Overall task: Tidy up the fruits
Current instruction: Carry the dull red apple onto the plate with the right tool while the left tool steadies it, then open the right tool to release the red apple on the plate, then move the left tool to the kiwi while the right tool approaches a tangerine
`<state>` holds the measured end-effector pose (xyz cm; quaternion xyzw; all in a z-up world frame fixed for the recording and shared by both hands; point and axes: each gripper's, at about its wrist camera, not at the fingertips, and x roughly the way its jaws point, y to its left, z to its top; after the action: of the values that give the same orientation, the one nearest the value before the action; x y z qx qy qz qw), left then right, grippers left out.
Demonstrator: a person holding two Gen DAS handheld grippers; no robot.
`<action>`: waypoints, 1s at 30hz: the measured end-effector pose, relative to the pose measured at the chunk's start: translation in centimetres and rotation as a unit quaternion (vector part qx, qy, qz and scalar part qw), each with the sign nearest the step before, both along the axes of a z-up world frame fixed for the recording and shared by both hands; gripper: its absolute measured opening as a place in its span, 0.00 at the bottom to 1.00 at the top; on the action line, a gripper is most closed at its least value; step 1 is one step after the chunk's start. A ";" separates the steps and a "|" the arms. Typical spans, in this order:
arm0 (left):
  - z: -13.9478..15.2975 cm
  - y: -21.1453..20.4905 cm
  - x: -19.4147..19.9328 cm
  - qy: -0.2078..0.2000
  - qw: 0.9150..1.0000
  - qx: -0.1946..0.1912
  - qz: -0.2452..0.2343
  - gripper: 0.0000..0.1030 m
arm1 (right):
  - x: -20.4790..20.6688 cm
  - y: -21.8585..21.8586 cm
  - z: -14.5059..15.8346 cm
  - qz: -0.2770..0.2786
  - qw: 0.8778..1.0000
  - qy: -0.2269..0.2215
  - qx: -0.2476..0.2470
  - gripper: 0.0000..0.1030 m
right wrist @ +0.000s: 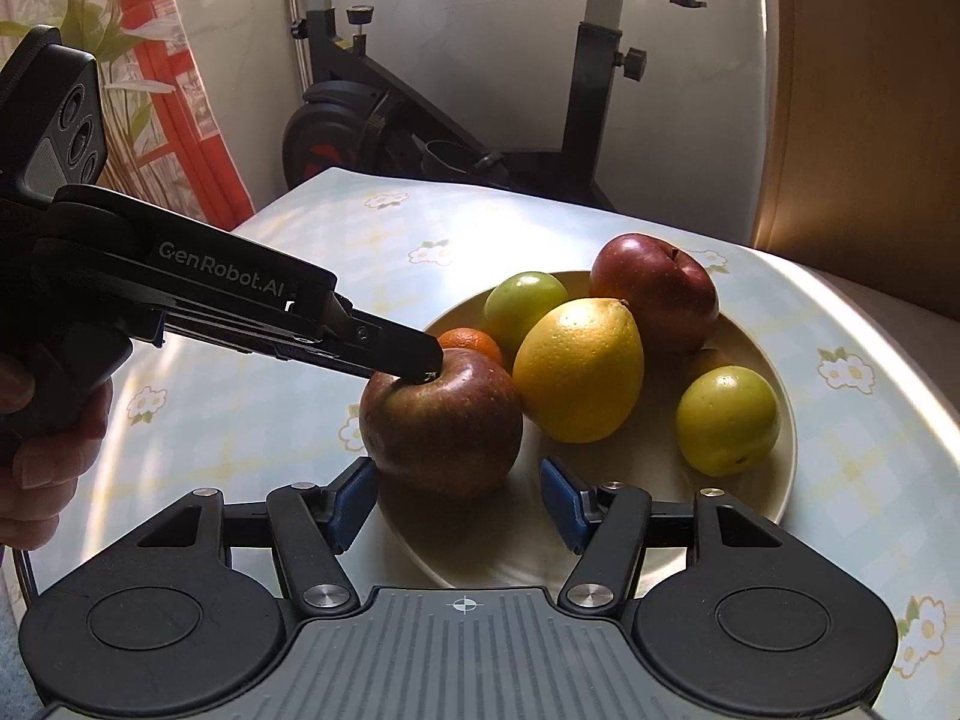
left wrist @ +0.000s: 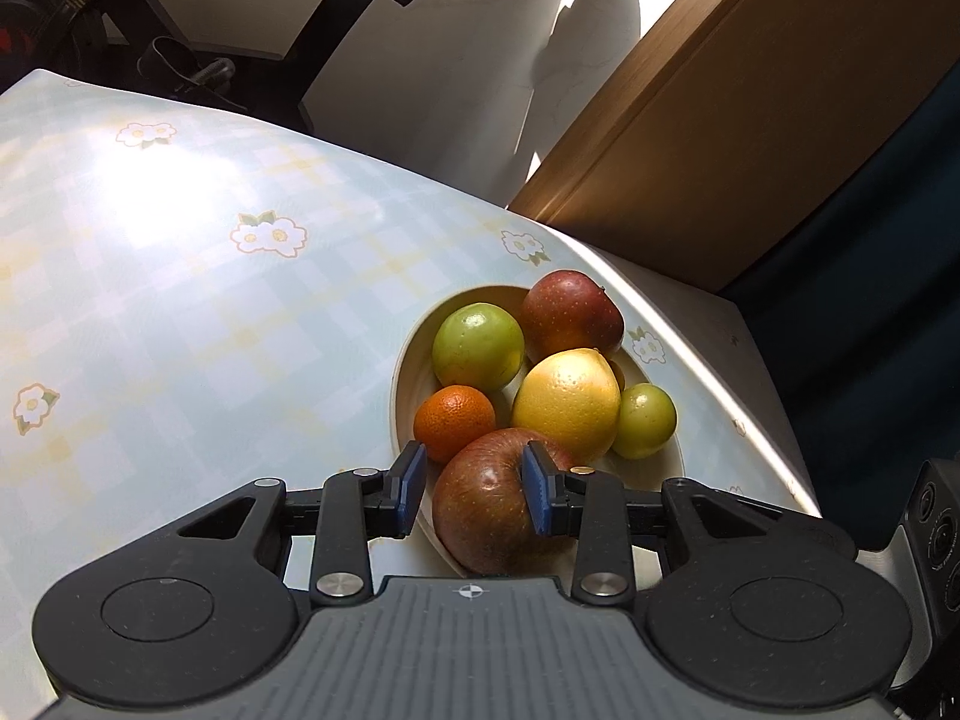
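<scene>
**A:** Table (left wrist: pixel 180 240) down to fingertips, please. Where is everything?

**B:** Flowered cloth, with one plate (right wrist: pixel 498 546) at the right-hand edge, and all the fruit is on it. The apple (right wrist: pixel 444 426) sits at the plate's near rim, stem hollow up. The lemon (right wrist: pixel 579 369) is just beside it and the orange (right wrist: pixel 474 342) is behind.

**A:** Which hand is closer?

**B:** My left. The left gripper (left wrist: pixel 474 489) comes in from above at a slant, and its tips are at the apple's crown, one right at the hollow.

**A:** Gripping it?

**B:** I can't tell. The jaws are narrow, much narrower than the apple, so they can't span it. At most they'd pinch the shoulder beside the hollow.

**A:** And the right?

**B:** The right gripper (right wrist: pixel 459 501) has its jaws about halfway open with nothing between them. The apple lies just past its tips, a little to their left.

**A:** So what does the next move depend on?

**B:** The apple lies below my left fingers, not between them. I think a real hold needs wider jaws around its sides.
</scene>
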<state>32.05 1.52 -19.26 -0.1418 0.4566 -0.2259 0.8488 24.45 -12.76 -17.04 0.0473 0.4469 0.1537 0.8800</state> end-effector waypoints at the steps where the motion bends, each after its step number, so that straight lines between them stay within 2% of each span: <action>1: 0.0 0.0 0.0 -0.001 1.000 0.002 0.001 0.36 | -0.4 -0.3 0.2 -0.004 1.000 -0.008 0.000 0.55; 8: 0.4 -0.7 -0.4 -0.016 1.000 0.022 -0.001 0.37 | -5.2 -3.9 1.7 -0.048 0.993 -0.108 -0.010 0.55; 10: 0.6 -1.1 -0.8 -0.026 0.999 0.033 -0.002 0.38 | -6.8 -4.8 1.8 -0.052 0.991 -0.124 -0.011 0.55; 16: 1.5 -1.6 -2.4 -0.055 0.997 0.048 0.001 0.38 | -9.9 -7.7 1.5 -0.082 0.988 -0.130 -0.002 0.55; 22: 3.1 -1.9 -5.4 -0.092 0.994 0.060 0.020 0.38 | -11.8 -10.5 -0.3 -0.122 0.984 -0.127 0.026 0.55; 30: 3.5 -2.7 -9.1 -0.114 0.991 0.064 0.038 0.40 | -13.1 -11.3 -2.0 -0.121 0.986 -0.111 0.037 0.53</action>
<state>22.92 -1.16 -15.78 -0.0775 0.3642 -0.1785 0.9108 11.31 -24.06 -19.08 0.1164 0.3314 0.0667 0.9339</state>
